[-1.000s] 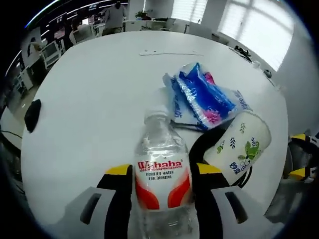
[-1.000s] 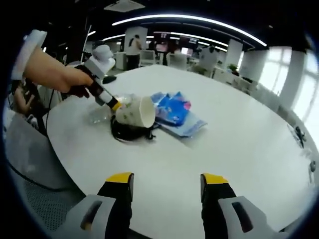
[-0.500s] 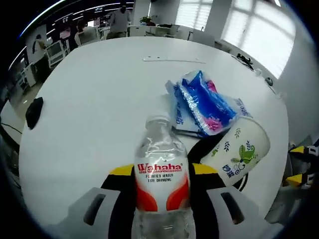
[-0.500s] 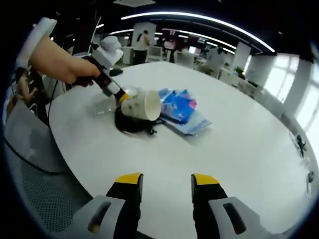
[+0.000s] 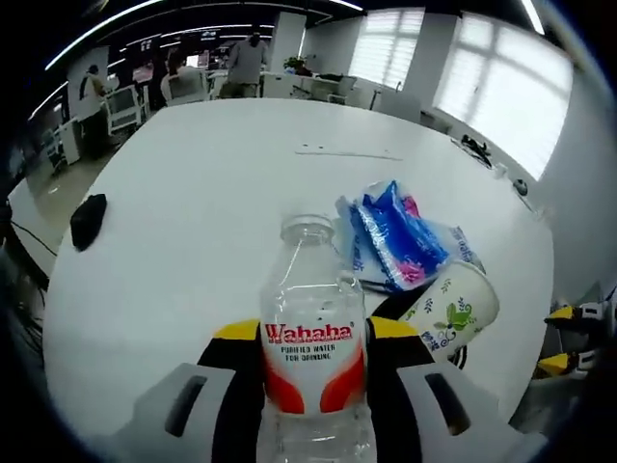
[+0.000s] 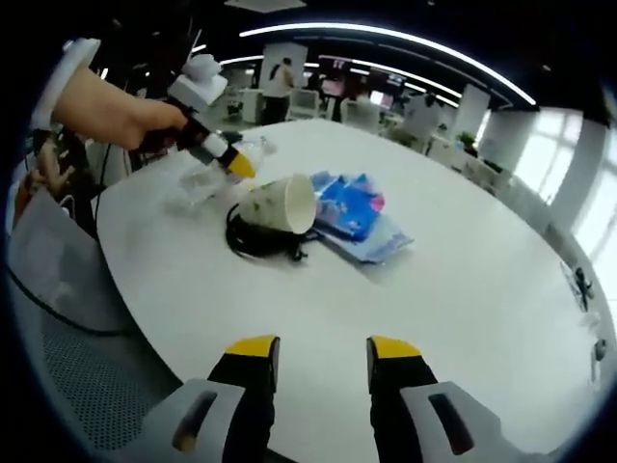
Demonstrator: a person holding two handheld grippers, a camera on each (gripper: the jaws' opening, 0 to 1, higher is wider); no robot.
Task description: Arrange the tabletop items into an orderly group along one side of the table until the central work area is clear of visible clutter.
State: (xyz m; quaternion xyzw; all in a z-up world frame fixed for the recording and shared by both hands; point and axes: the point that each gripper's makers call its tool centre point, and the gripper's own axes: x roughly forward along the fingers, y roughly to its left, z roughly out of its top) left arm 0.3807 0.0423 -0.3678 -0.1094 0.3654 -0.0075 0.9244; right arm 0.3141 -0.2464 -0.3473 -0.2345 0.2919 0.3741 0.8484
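My left claw [image 5: 313, 338] pinches a clear water bottle [image 5: 313, 338] at its label, above the white bench [image 5: 193, 193]. Near the bottle, a paper cup [image 5: 451, 309] lies tipped on a black cable [image 6: 253, 241], touching blue tissue packs [image 5: 397, 239]. My right claw [image 6: 310, 349] hangs over the bench edge, jaws slightly parted with nothing between them.

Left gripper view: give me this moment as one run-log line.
left gripper: shut on water bottle | right gripper: open, holding nothing | paper cup: on its side on black cable | blue packets: beside cup
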